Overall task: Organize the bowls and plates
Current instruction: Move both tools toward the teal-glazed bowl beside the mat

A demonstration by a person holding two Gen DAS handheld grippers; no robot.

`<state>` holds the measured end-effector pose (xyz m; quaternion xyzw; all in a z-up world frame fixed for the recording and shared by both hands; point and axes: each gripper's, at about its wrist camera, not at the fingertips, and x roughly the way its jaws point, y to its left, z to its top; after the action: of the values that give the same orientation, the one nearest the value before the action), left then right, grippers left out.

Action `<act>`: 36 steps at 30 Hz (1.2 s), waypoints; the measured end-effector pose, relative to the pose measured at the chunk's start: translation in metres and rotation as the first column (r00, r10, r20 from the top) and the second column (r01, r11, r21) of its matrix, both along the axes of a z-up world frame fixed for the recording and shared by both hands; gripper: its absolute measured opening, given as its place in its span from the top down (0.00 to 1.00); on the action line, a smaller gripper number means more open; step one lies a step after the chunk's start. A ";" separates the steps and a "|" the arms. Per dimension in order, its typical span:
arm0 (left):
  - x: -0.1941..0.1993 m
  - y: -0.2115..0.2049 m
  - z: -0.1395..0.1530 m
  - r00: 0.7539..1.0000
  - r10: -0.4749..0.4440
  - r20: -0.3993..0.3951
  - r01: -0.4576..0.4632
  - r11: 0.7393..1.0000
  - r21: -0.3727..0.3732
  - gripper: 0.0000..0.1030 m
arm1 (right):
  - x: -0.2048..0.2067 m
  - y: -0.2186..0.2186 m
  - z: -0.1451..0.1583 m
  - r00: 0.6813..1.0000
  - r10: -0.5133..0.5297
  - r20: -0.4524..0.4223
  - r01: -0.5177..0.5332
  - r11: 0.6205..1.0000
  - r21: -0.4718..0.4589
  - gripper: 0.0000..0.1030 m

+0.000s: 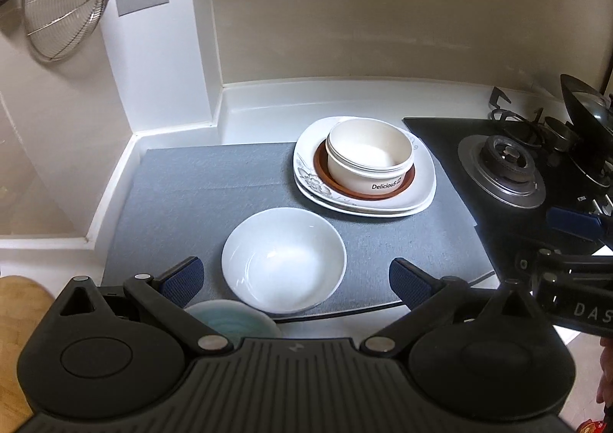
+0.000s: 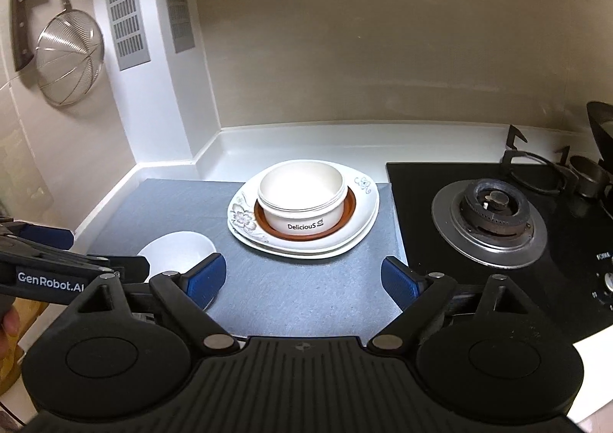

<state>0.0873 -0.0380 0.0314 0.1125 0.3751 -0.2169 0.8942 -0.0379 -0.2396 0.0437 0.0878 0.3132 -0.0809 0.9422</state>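
Observation:
A stack stands at the back of the grey mat (image 1: pixel 184 203): two white flowered plates (image 1: pixel 421 187), a brown plate (image 1: pixel 325 176) and a cream "Delicious" bowl (image 1: pixel 367 161) on top. The stack also shows in the right wrist view (image 2: pixel 364 226). A white bowl (image 1: pixel 283 260) sits alone on the mat's front, between the fingers of my open, empty left gripper (image 1: pixel 295 281). A pale blue dish (image 1: pixel 230 322) lies just under that gripper. My right gripper (image 2: pixel 302 283) is open and empty above the mat, right of the white bowl (image 2: pixel 172 253).
A black gas hob (image 2: pixel 498 226) with a burner lies right of the mat. A wire strainer (image 2: pixel 69 61) and a cleaver (image 2: pixel 27 4) hang on the left wall. A wooden board (image 1: pixel 19 302) sits at the left front.

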 end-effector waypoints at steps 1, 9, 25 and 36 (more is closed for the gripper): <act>-0.001 0.001 0.001 1.000 0.005 0.001 -0.005 1.000 -0.004 0.00 | -0.001 0.002 0.001 1.000 0.007 0.003 -0.007 1.000 -0.006 0.13; -0.007 0.012 0.005 1.000 0.029 0.011 -0.029 0.999 -0.018 0.00 | -0.003 0.013 0.005 0.998 0.060 0.007 -0.060 0.998 -0.017 0.13; 0.014 0.097 -0.004 0.973 0.230 -0.029 -0.228 0.972 0.048 0.00 | 0.007 0.028 -0.002 0.988 0.147 -0.052 -0.148 0.989 -0.010 0.13; 0.050 0.123 0.006 0.953 0.297 -0.059 -0.298 0.955 0.001 0.00 | 0.035 0.032 -0.009 0.978 0.192 -0.088 -0.190 0.981 0.031 0.13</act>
<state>0.1371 0.0851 0.0375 0.0447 0.4127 -0.0844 0.9058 -0.0030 -0.2073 0.0349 0.0641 0.3633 0.0094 0.9294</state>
